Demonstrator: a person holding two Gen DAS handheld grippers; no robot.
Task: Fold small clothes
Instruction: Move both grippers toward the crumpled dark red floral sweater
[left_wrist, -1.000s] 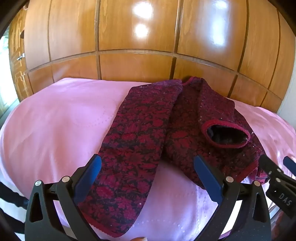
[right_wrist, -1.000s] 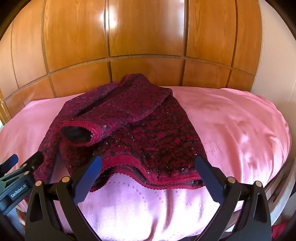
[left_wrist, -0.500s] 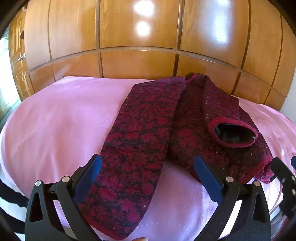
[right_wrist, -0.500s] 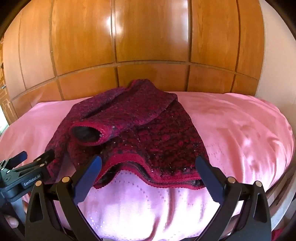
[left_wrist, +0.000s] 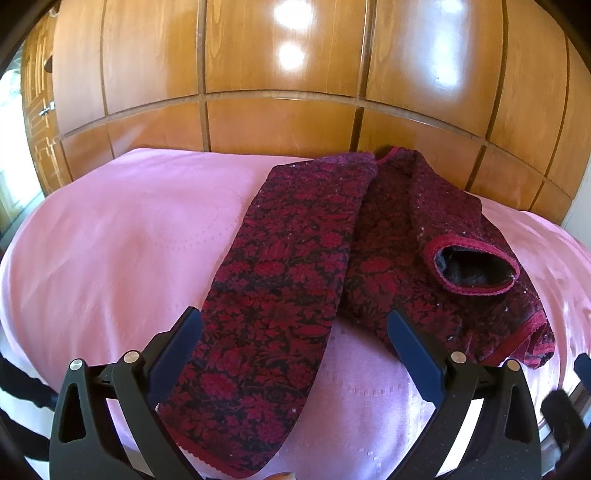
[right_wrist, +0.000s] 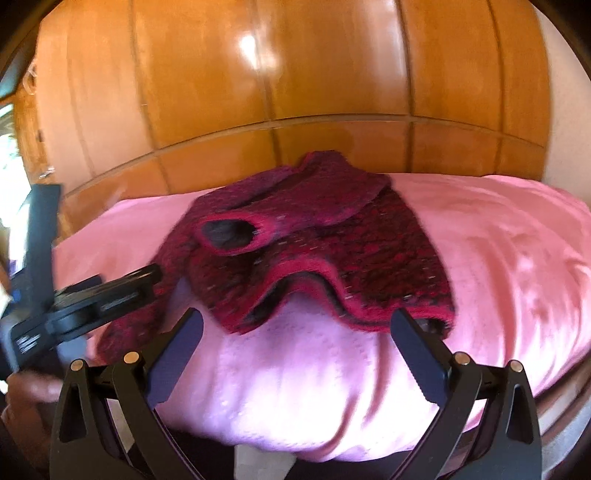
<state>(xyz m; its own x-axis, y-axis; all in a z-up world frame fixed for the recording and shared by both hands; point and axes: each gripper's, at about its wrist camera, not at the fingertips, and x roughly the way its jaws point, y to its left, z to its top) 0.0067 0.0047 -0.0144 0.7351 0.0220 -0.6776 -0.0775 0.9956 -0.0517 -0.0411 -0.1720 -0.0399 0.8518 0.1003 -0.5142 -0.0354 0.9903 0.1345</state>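
A small dark red floral sweater lies on a pink cloth. One sleeve stretches toward me in the left wrist view; the other sleeve is folded across the body with its dark cuff opening facing out. My left gripper is open and empty, just above the near end of the stretched sleeve. In the right wrist view the sweater lies ahead with its wavy hem near. My right gripper is open and empty, short of the hem. The left gripper shows at the left there.
The pink cloth covers a rounded padded surface that drops off at the near edge. A glossy wooden panelled wardrobe stands close behind it. A bright window strip is at the far left.
Both grippers have drawn back and risen a little from the sweater. The right wrist view is blurred from motion and has swung, so the left gripper shows larger at its left edge.
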